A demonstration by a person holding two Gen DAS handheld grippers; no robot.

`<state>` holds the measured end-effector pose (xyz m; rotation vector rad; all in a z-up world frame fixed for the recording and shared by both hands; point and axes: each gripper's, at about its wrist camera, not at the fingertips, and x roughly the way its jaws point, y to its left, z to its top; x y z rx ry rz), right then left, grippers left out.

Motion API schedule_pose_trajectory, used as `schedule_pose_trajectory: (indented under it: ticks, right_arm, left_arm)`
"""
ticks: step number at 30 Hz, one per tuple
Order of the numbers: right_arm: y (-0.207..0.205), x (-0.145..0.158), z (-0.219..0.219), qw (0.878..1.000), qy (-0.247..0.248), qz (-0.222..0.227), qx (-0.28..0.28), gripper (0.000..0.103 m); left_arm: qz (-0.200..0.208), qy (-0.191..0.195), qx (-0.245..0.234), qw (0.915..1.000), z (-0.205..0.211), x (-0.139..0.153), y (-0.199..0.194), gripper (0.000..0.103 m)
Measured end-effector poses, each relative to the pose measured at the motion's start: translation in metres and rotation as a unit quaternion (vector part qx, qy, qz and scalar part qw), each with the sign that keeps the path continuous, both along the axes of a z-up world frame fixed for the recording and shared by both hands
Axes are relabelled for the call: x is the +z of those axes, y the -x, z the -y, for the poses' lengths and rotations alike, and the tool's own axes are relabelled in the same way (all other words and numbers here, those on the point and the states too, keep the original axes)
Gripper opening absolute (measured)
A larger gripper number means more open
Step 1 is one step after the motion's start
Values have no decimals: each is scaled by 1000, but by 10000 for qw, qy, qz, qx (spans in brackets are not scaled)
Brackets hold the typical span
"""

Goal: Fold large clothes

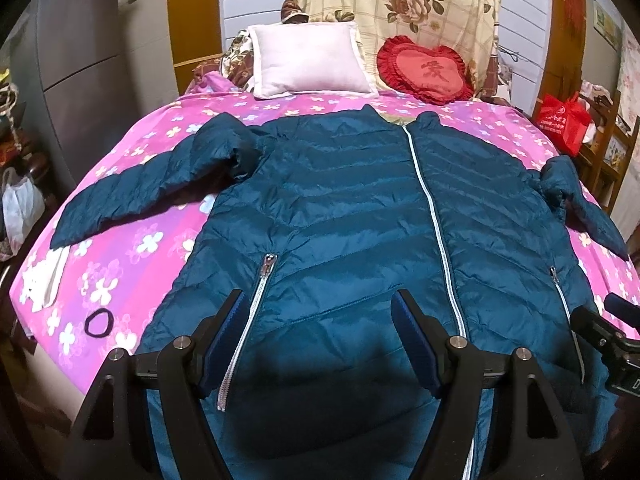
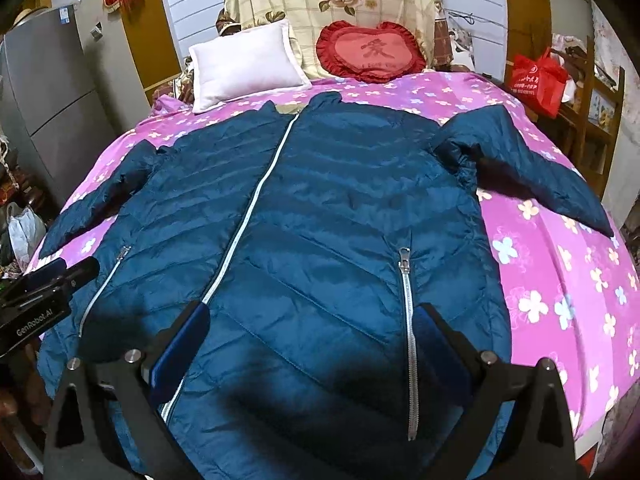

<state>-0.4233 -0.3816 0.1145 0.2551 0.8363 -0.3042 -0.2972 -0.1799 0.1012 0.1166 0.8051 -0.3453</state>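
The left gripper (image 1: 318, 304) hangs over the jacket's hem with its jaws spread wide and nothing between them, and the right gripper (image 2: 316, 316) does the same beside it, jaws equally wide and empty. Below them the jacket (image 1: 352, 216) lies flat and face up on the bed (image 1: 132, 252), zipped along its white centre zip (image 1: 434, 216), hem nearest the cameras and collar toward the pillows. A slanted pocket zip (image 1: 250, 312) runs under the left gripper's left finger; the other pocket zip (image 2: 408, 340) sits just inside the right gripper's right finger. Both sleeves spread outward over the pink flowered sheet: the left sleeve (image 1: 148, 192) and the right sleeve (image 2: 532, 168). A black hair tie (image 1: 99, 322) lies on the sheet left of the hem, apart from the jacket. Beyond the collar a white pillow (image 1: 308, 60) and a red heart cushion (image 1: 424, 70) lean at the head of the bed. A red bag (image 2: 538, 80) stands off to the right.
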Motion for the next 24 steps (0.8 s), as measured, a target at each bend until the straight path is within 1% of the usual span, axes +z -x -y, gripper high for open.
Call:
schedule_pose_trajectory:
  ticks: [3, 9, 13, 24]
  right_arm:
    - [-1, -2, 0, 10000, -13, 19, -20, 102]
    - [-1, -5, 1, 10000, -48, 5, -81, 102]
    - [-2, -9, 1, 9999, -122, -27, -97, 102]
    - [-5, -17, 0, 9996, -241, -98, -87, 102]
  left_arm:
    - [-44, 37, 42, 10000, 1, -4, 2, 44]
    - [-99, -36, 40, 9999, 5, -12, 5, 44]
    - [-60, -17, 28, 10000, 6, -13, 7, 44]
    - [-166, -40, 18, 9999, 6, -18, 8, 44]
